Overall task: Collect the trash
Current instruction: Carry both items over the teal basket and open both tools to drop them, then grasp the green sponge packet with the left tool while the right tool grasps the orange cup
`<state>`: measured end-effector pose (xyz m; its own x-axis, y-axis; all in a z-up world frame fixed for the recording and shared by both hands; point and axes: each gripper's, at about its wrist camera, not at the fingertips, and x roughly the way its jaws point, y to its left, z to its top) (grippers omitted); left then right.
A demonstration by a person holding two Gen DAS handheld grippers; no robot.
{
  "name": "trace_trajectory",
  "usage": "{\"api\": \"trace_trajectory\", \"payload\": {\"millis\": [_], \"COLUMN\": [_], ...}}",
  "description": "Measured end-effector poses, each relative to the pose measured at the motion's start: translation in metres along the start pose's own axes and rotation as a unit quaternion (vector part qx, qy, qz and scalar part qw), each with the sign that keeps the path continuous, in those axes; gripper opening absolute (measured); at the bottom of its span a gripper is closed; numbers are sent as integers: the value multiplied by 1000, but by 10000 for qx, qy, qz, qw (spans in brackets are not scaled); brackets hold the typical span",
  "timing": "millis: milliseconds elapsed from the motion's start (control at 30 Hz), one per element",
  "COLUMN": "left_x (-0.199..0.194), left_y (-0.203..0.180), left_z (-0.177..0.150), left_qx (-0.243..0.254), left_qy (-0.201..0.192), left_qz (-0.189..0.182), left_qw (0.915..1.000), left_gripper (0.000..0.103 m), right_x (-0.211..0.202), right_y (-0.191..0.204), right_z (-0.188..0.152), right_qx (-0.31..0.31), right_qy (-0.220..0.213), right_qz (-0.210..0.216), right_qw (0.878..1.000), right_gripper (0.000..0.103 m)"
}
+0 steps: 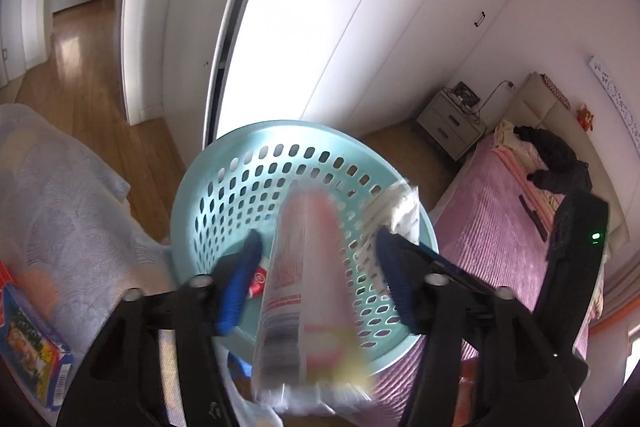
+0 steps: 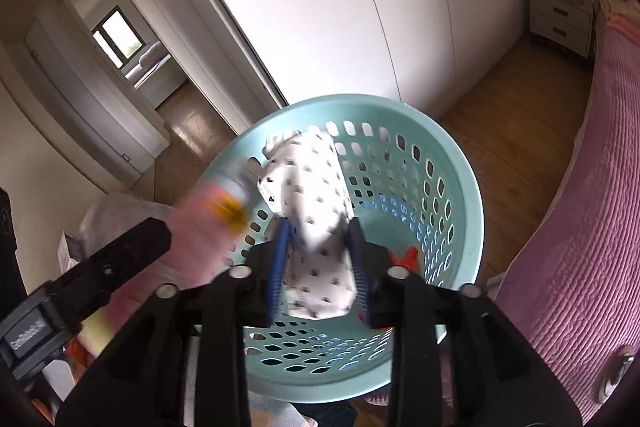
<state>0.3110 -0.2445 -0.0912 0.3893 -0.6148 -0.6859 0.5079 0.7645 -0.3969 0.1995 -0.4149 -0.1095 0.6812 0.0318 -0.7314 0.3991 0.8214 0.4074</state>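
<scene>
A light blue perforated basket (image 1: 224, 163) stands beside the pink bed; it also shows in the right wrist view (image 2: 460, 163). My left gripper (image 1: 320, 259) is open above the basket, and a blurred pink and white wrapper (image 1: 308, 291) lies between its blue fingers, apart from both pads. My right gripper (image 2: 320, 251) is shut on a crumpled white spotted paper (image 2: 308, 187) over the basket. That paper shows in the left wrist view (image 1: 404, 207). The pink wrapper shows blurred in the right wrist view (image 2: 208, 227). Red scraps (image 2: 406, 259) lie in the basket.
A pink bed (image 1: 504, 227) lies to the right with dark clothes (image 1: 560, 163) on it. A bedside cabinet (image 1: 452, 127) stands by white wardrobes (image 1: 360, 27). A cloth-covered surface (image 1: 60, 207) with a colourful box (image 1: 28, 347) is at the left. Wood floor leads to a doorway.
</scene>
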Motion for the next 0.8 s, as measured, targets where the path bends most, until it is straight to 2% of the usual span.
{"api": "trace_trajectory", "payload": {"millis": [33, 367, 633, 800], "left_x": [-1, -50, -110, -159], "left_y": [0, 4, -2, 4], "left_z": [0, -15, -30, -48], "left_qx": [-2, 80, 167, 155], "left_qy": [-55, -455, -907, -1282], "left_qz": [7, 21, 10, 161], "left_qw": [10000, 9989, 9957, 9915], "left_gripper": [65, 65, 65, 65], "right_x": [-1, -29, -59, -77], "right_y": [-2, -2, 32, 60], "right_z": [0, -8, -20, -31], "right_qx": [23, -157, -488, -769], "right_qy": [-32, -240, -447, -566], "right_qz": [-26, 62, 293, 533], "right_qw": [10000, 9996, 9974, 9940], "right_gripper": [45, 46, 46, 46]}}
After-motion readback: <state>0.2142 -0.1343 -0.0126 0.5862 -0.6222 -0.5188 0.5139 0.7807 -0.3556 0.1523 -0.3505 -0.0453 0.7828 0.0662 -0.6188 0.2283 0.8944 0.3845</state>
